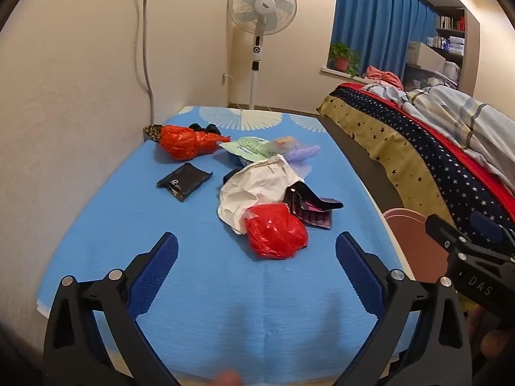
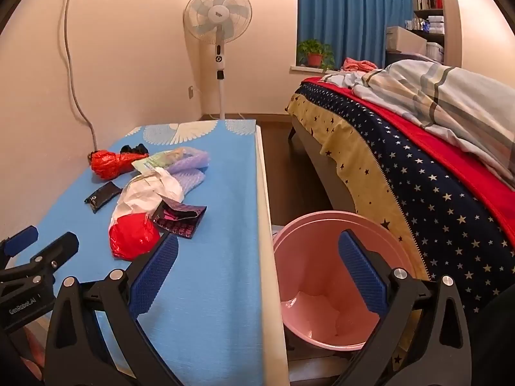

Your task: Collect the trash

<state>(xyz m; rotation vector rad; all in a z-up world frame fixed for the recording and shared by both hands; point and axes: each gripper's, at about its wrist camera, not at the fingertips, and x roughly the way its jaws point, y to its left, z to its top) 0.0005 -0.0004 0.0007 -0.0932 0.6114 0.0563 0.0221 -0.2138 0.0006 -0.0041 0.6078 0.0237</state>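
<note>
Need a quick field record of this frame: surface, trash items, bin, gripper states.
surface: table with blue cloth
nearest trash: red plastic bag, touching crumpled white paper
other trash: dark patterned wrapper, black pouch, orange-red bag, green-white packet, purple bubble wrap
bin: pink bin, on floor between table and bed
left gripper: open, empty
right gripper: open, empty, above the table edge and bin

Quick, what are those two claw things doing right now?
Left gripper: open, holding nothing.
Right gripper: open, holding nothing.
</note>
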